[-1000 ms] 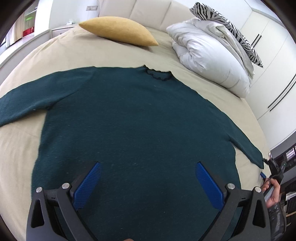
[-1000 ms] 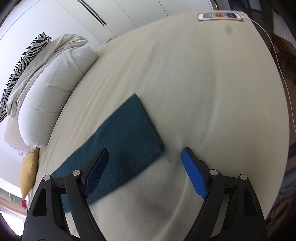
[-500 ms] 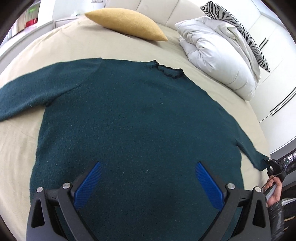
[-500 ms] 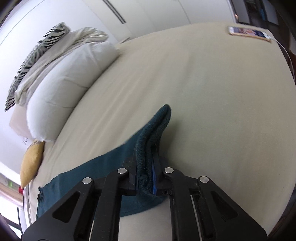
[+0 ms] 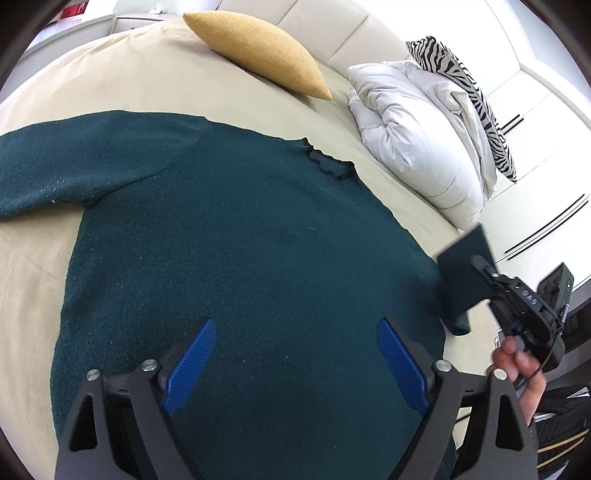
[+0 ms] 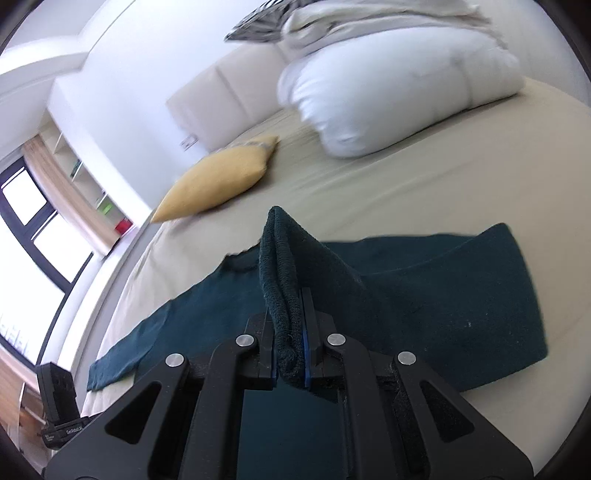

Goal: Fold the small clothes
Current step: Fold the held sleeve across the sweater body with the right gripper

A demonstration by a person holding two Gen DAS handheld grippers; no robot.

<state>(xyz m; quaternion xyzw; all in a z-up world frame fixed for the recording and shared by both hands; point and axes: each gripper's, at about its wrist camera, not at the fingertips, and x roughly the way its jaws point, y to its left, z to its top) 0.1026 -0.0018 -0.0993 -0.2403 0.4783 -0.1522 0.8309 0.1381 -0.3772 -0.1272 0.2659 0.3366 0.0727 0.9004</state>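
A dark teal sweater [image 5: 236,251] lies flat on the beige bed, neck towards the pillows, its left sleeve [image 5: 55,162] stretched out to the left. My left gripper [image 5: 295,362] is open and hovers over the sweater's lower body, empty. My right gripper [image 6: 290,358] is shut on the cuff of the right sleeve [image 6: 280,266] and holds it lifted above the bed; the sleeve [image 6: 443,295] trails back onto the bed. The right gripper and lifted cuff [image 5: 465,266] also show at the right of the left wrist view.
A yellow cushion [image 5: 258,51] lies beyond the neck. A folded white duvet [image 5: 417,136] with a zebra-print pillow [image 5: 465,96] sits at the far right. The padded headboard [image 5: 332,33] is behind. A window and shelves [image 6: 55,206] stand left of the bed.
My right gripper closed on the right sleeve cuff, lifted it off the bed and swung it in towards the sweater body. My left gripper stayed open above the hem.
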